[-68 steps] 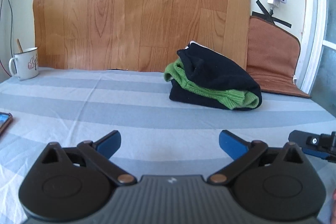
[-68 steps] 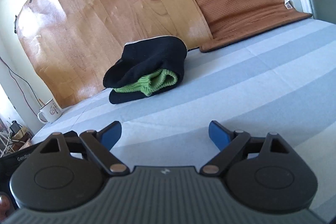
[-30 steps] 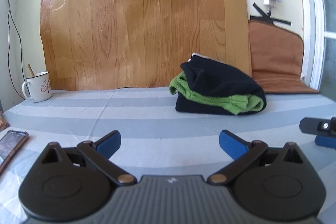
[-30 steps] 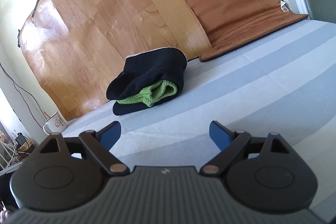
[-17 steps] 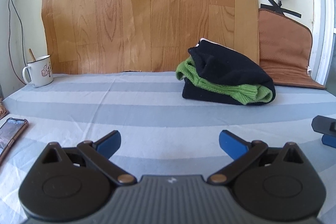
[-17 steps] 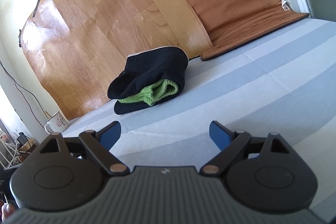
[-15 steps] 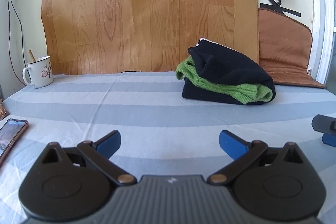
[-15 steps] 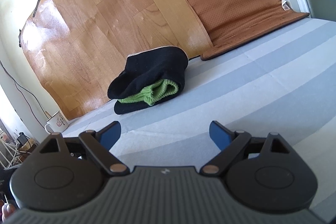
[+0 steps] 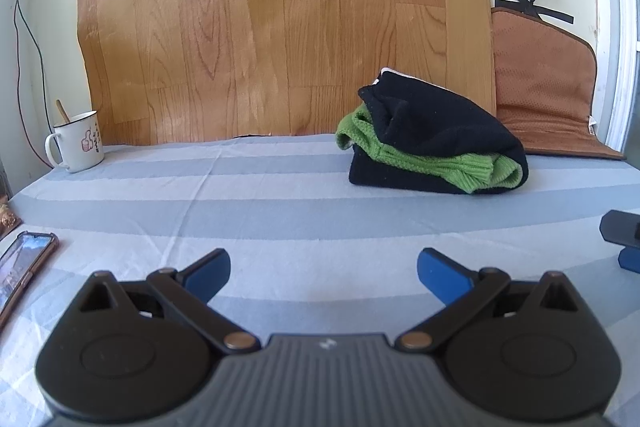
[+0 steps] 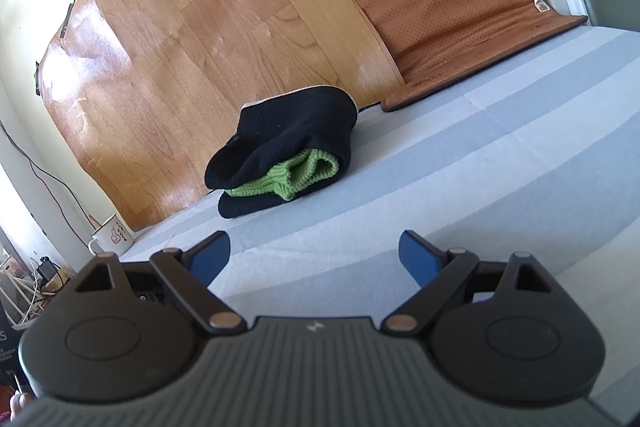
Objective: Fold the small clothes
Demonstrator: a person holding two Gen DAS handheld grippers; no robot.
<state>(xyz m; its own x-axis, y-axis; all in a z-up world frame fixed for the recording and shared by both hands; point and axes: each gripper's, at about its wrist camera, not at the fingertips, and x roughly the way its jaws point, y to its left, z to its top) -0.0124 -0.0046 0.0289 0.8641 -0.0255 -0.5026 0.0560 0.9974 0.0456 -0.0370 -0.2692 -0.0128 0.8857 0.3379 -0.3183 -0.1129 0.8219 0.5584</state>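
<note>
We see bright daylight from the right, washing the wood-grain panel (image 10: pixel 192 67) with glare on its left part in the right wrist view. The folded clothes (image 9: pixel 432 139) cast a soft shadow. Fisheye distortion bows the edges and darkens the corners; focus is sharp throughout.

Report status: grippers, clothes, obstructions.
Left hand-held gripper open, empty. Right hand-held gripper open, empty. Black-and-green garment folded on striped sheet, untouched. Path clear.
</note>
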